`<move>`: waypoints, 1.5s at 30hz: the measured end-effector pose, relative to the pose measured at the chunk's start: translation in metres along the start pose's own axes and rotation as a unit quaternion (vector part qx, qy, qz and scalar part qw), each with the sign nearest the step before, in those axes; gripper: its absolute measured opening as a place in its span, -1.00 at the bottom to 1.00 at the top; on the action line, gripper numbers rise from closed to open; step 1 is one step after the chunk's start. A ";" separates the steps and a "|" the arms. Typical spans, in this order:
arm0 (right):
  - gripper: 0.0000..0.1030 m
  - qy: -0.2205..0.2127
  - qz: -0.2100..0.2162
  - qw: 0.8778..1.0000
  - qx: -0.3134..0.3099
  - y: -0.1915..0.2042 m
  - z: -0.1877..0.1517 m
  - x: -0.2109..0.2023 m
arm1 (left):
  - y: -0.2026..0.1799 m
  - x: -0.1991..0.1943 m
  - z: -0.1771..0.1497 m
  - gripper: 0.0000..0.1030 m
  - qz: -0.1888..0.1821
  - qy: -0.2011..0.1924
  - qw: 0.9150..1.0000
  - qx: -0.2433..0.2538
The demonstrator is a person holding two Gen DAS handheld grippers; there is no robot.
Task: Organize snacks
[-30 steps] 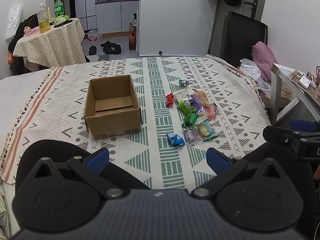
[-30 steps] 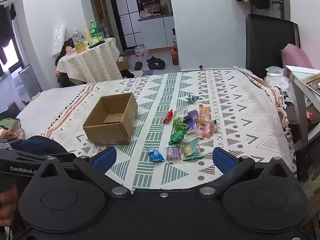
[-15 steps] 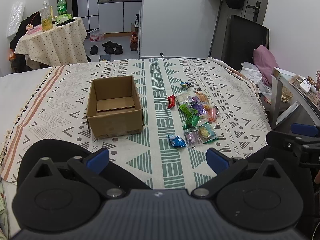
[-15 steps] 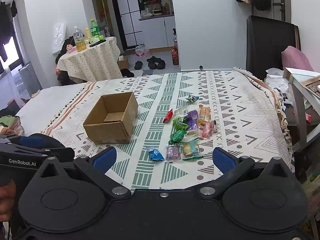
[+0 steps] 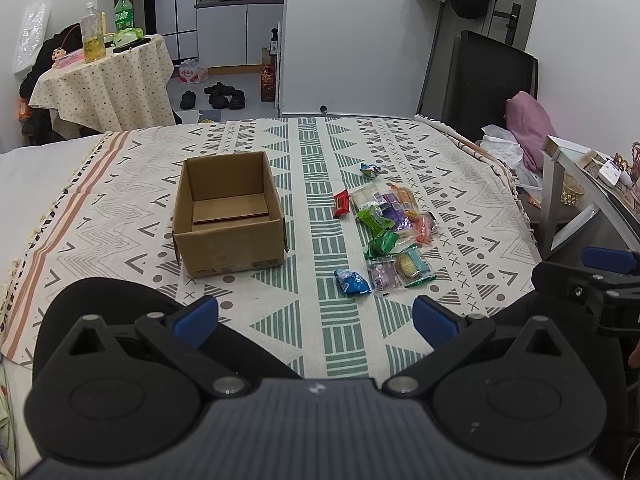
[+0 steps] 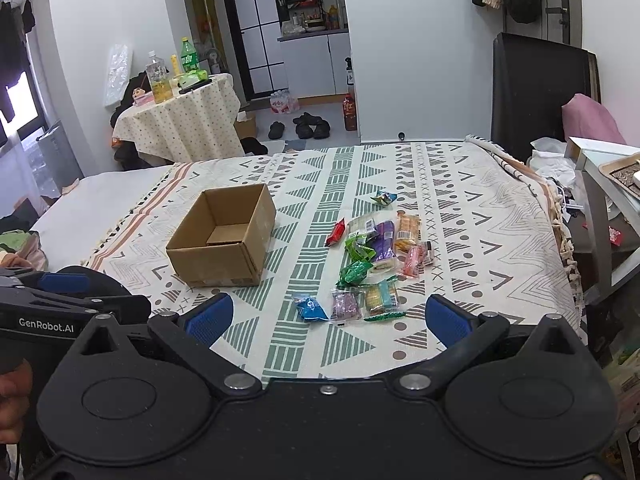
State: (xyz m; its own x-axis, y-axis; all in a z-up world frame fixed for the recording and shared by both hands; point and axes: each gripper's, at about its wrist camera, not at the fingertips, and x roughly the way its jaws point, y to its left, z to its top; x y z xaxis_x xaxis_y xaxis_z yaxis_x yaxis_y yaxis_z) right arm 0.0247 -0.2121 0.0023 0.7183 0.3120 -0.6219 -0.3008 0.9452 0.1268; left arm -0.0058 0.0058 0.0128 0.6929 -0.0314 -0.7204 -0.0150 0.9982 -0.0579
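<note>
An open, empty cardboard box (image 5: 228, 216) (image 6: 224, 236) stands on the patterned cloth (image 5: 320, 320). To its right lies a cluster of several small snack packets (image 5: 388, 232) (image 6: 376, 256), with a blue packet (image 5: 351, 282) (image 6: 311, 307) nearest me and a red one (image 5: 341, 205) at the far left. My left gripper (image 5: 316, 320) is open and empty, above the near edge of the cloth. My right gripper (image 6: 326, 318) is open and empty, also at the near edge, before the snacks.
A small round table (image 5: 104, 80) with bottles stands at the back left. A black chair (image 5: 488, 84) with pink cloth and a side table (image 5: 580, 184) are on the right. Shoes (image 5: 218, 94) lie on the floor beyond.
Both grippers have drifted slightly; the view shifts a little. Both stay open and nothing on the cloth has moved.
</note>
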 end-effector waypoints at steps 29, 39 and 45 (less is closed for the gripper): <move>1.00 -0.001 -0.001 1.000 -0.003 -0.004 0.001 0.000 | 0.000 -0.002 0.000 1.00 0.000 -0.005 1.000 -0.002; 1.00 0.001 -0.001 1.000 -0.008 -0.002 0.002 0.003 | -0.001 -0.002 0.001 1.00 -0.001 -0.004 1.000 -0.001; 1.00 0.001 -0.002 1.000 -0.009 -0.001 0.003 0.005 | -0.005 0.000 0.005 1.00 -0.004 -0.003 1.000 0.000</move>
State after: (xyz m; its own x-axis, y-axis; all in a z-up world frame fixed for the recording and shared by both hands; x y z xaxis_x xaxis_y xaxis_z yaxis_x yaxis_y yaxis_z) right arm 0.0303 -0.2117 0.0014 0.7186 0.3073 -0.6238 -0.3091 0.9447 0.1094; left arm -0.0018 0.0010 0.0165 0.6969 -0.0390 -0.7161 -0.0098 0.9979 -0.0638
